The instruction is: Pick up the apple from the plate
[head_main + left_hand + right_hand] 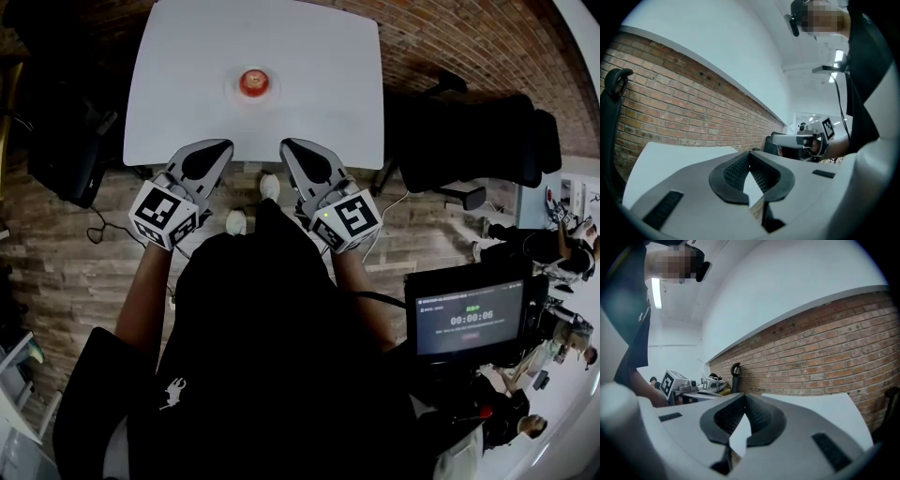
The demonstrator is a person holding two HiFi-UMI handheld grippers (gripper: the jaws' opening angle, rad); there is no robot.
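Seen from above, a person stands at the near edge of a smooth, white, rectangular table point(319, 94), holding a gripper in each hand. The task has not started. A small, round, glossy red apple point(254, 82) sits in the middle of a shallow, pale round plate point(233, 93) toward the far side of the table, untouched and well apart from both tools. The left gripper point(218, 147) and right gripper point(292, 146) hover side by side over the table's near edge, pointing toward the plate. Each is smooth grey plastic with dark, ribbed pads. In both gripper views the jaws are closed tip to tip with nothing between them, leaving only a small diamond-shaped gap behind the tips. All the work is left: reaching out, opening the jaws, closing on the apple and lifting it. The apple looks firm and slick, so it may slip. A rough red brick wall point(825, 348) runs behind the table.
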